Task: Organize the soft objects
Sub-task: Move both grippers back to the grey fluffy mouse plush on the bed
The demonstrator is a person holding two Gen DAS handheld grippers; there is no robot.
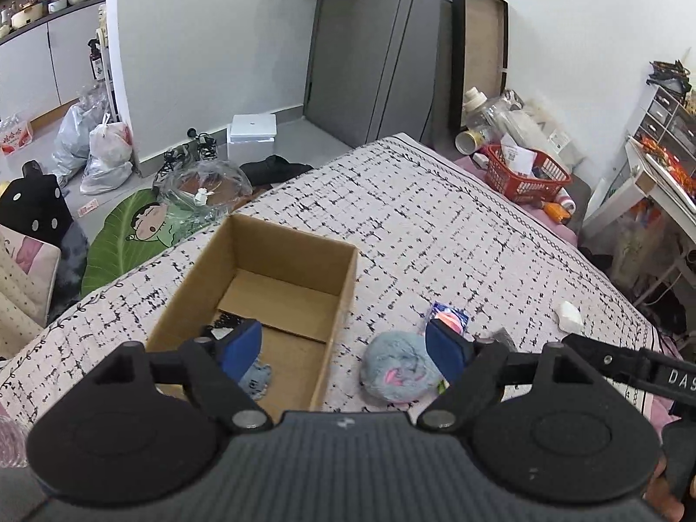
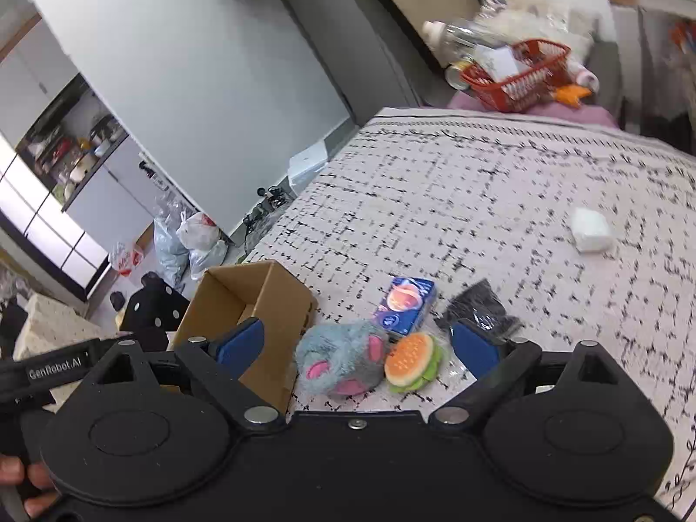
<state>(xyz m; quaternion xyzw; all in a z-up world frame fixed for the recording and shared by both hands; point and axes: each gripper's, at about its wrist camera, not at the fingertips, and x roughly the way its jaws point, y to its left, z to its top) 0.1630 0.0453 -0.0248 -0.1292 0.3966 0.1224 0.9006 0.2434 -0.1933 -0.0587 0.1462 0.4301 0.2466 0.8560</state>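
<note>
An open cardboard box [image 1: 243, 300] sits on the patterned bedspread [image 1: 435, 226]; a small blue plush [image 1: 259, 380] and a black item lie inside it. My left gripper [image 1: 346, 348] is open and empty, above the box's right wall. A grey-blue plush mouse with pink ears [image 1: 398, 367] [image 2: 341, 359] lies right of the box [image 2: 256, 304]. A burger plush [image 2: 411, 361], a blue packet [image 2: 406, 304], a black pouch [image 2: 480, 309] and a white soft block [image 2: 590, 229] lie nearby. My right gripper [image 2: 356, 343] is open and empty, over the mouse and the burger.
A red basket [image 1: 524, 172] with clutter and bottles stands at the bed's far end. Left of the bed, the floor holds a leaf-shaped mat [image 1: 126, 239], plastic bags [image 1: 102, 152] and a white box [image 1: 252, 132]. A desk [image 1: 657, 182] stands at the right.
</note>
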